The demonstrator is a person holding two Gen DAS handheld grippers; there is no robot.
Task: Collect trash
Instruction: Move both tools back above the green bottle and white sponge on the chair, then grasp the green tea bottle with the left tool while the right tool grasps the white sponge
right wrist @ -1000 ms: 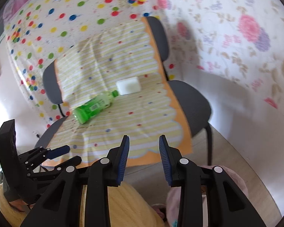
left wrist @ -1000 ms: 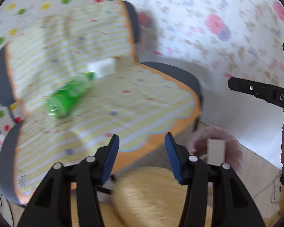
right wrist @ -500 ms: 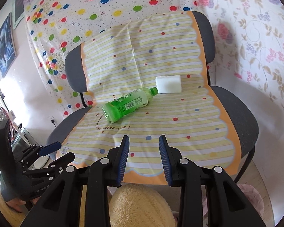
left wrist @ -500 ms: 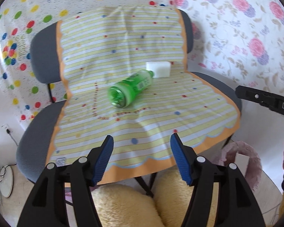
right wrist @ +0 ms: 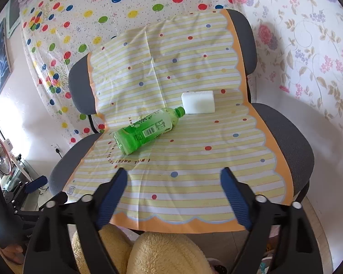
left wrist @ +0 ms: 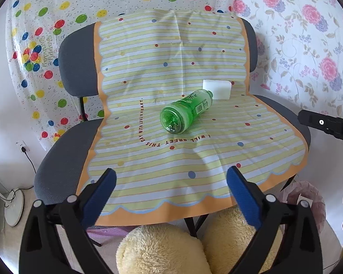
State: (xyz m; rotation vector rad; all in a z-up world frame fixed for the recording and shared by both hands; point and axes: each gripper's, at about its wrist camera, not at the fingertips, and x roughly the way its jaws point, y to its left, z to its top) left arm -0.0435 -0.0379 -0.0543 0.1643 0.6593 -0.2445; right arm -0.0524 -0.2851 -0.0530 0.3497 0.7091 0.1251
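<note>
A green plastic bottle [left wrist: 185,113] lies on its side on a striped cloth over a grey chair [left wrist: 54,173]; it also shows in the right wrist view [right wrist: 146,130]. A white foam block [left wrist: 217,89] lies just behind its cap, seen too in the right wrist view [right wrist: 198,102]. My left gripper [left wrist: 170,186] is open and empty, above the seat's front edge. My right gripper [right wrist: 173,186] is open wide and empty, also at the seat's front edge. Both are well short of the bottle.
A pink-lined trash bin [left wrist: 306,196] stands on the floor at the chair's right front. Fluffy yellow slippers [left wrist: 162,251] are below the grippers. A fan [right wrist: 0,153] stands at the left. Patterned sheets cover the wall behind.
Both grippers have opened much wider. The left view has swung from the chair's right side to face the seat squarely, and both views have drawn closer to the bottle.
</note>
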